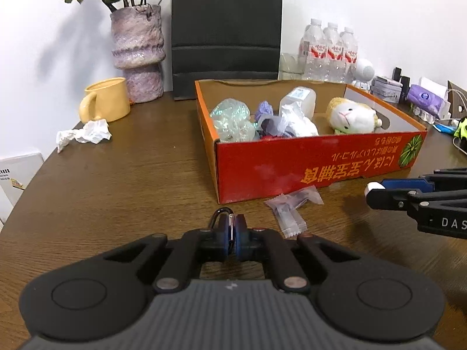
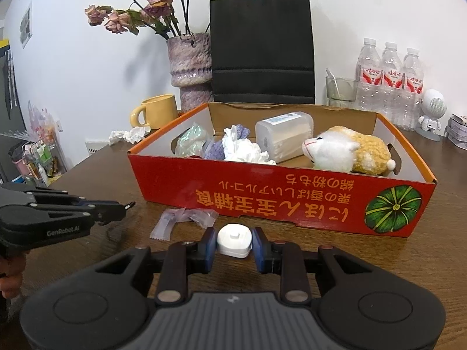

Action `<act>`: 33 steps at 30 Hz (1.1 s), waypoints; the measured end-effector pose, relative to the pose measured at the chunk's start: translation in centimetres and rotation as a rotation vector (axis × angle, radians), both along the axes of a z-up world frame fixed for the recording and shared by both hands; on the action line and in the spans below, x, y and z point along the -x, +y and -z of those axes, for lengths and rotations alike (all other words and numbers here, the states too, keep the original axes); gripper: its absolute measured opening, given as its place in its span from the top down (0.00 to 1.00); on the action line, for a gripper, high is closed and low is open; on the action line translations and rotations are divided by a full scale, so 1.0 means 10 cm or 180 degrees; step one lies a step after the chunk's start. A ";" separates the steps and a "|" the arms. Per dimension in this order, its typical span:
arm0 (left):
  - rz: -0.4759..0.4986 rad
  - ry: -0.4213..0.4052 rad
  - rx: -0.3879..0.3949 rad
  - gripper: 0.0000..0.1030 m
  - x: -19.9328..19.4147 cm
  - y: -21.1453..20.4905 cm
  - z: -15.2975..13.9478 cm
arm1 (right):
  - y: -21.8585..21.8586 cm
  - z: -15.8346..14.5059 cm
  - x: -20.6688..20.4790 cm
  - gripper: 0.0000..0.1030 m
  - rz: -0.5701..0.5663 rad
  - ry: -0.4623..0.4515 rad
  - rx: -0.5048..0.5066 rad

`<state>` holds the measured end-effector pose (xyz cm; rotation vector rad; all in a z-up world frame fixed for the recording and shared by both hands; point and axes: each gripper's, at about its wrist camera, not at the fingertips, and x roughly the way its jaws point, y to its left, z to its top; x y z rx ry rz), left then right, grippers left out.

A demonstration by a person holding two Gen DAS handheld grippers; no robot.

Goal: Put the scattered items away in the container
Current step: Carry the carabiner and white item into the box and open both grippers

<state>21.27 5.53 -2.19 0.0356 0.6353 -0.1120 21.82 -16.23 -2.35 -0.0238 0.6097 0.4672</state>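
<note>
A red cardboard box (image 1: 292, 163) (image 2: 262, 198) stands on the brown table and holds a plush sheep (image 2: 347, 148), a clear plastic tub (image 2: 284, 134), crumpled tissue and wrappers. My left gripper (image 1: 232, 230) is shut on a small black carabiner (image 1: 221, 214), low over the table in front of the box. My right gripper (image 2: 233, 240) is shut on a white plug-shaped charger (image 2: 234, 239), also in front of the box. A clear plastic wrapper (image 1: 292, 207) (image 2: 184, 218) lies on the table between the two grippers.
A crumpled tissue (image 1: 84, 134) lies near a yellow mug (image 1: 105, 102) at the left. Behind the box stand a vase of dried roses (image 1: 137, 52), a black paper bag (image 1: 227, 32) and water bottles (image 1: 329, 49). Small clutter sits at the far right edge.
</note>
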 end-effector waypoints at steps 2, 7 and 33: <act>-0.0012 -0.0039 0.0011 0.95 0.02 0.00 -0.04 | -0.02 -0.02 0.01 0.75 0.0012 -0.0015 -0.0019; -0.0001 -0.0252 0.0075 0.95 0.14 -0.04 -0.24 | -0.08 -0.11 0.04 0.75 0.0000 -0.0104 -0.0077; -0.0364 -0.0604 0.0325 0.00 -1.13 -0.56 -0.35 | -0.22 -0.35 -1.14 0.00 0.0127 -0.0324 0.0387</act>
